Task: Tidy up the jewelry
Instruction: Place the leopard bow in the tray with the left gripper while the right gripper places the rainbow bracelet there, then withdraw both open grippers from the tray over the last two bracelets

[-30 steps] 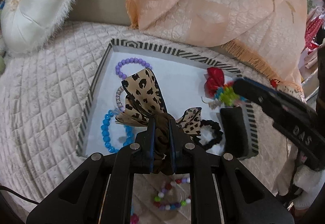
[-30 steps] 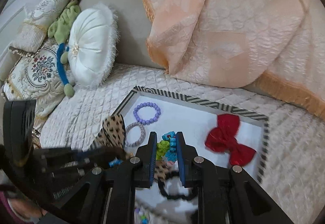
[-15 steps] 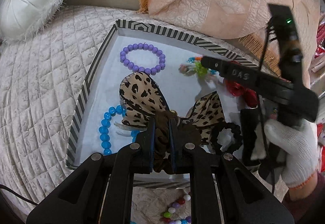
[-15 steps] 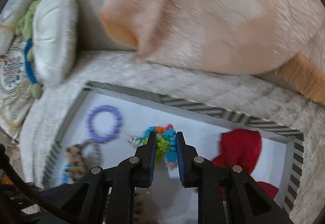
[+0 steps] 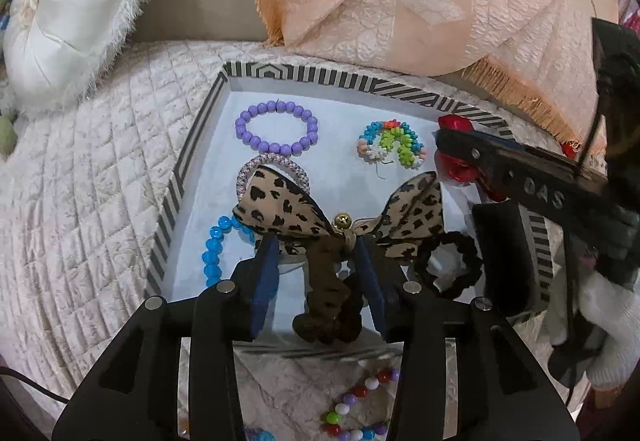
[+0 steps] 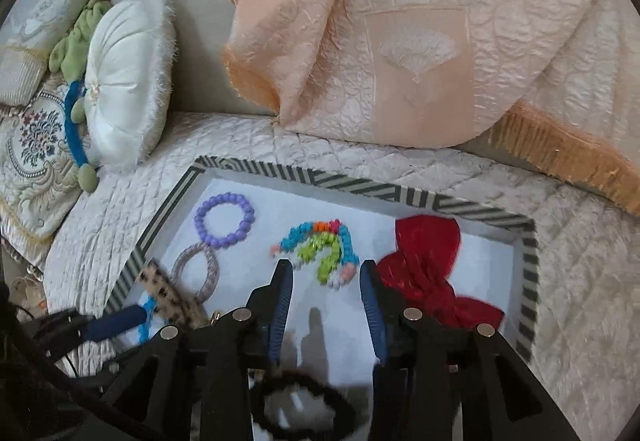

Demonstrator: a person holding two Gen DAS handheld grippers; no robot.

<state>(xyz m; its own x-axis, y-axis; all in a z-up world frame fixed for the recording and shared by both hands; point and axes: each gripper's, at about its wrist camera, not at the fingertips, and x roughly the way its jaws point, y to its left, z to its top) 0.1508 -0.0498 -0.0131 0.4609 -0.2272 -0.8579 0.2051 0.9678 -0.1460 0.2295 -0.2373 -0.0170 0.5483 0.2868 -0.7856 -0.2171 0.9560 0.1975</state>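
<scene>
Both grippers have just let go inside the striped tray point(image 5: 188, 177). The left gripper point(image 5: 318, 273) has its jaws opening around the leopard bow scrunchie point(image 5: 336, 225), which now rests near the tray's front edge. The right gripper point(image 6: 326, 305) is opening too, with the rainbow bead charm point(image 6: 320, 249) dropped at the tray's middle, so two more pieces look sorted.

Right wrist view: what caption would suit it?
Right hand-held gripper opening above a multicoloured beaded bracelet lying in the striped tray.

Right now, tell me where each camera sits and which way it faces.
Left wrist: on the left gripper, angled down at the striped tray; jaws opening around the leopard bow; gloved hand at right.
Right wrist: on the right gripper, angled down at the same tray; jaws opening, empty.
Shared: purple bracelet, rainbow beadwork.
</scene>
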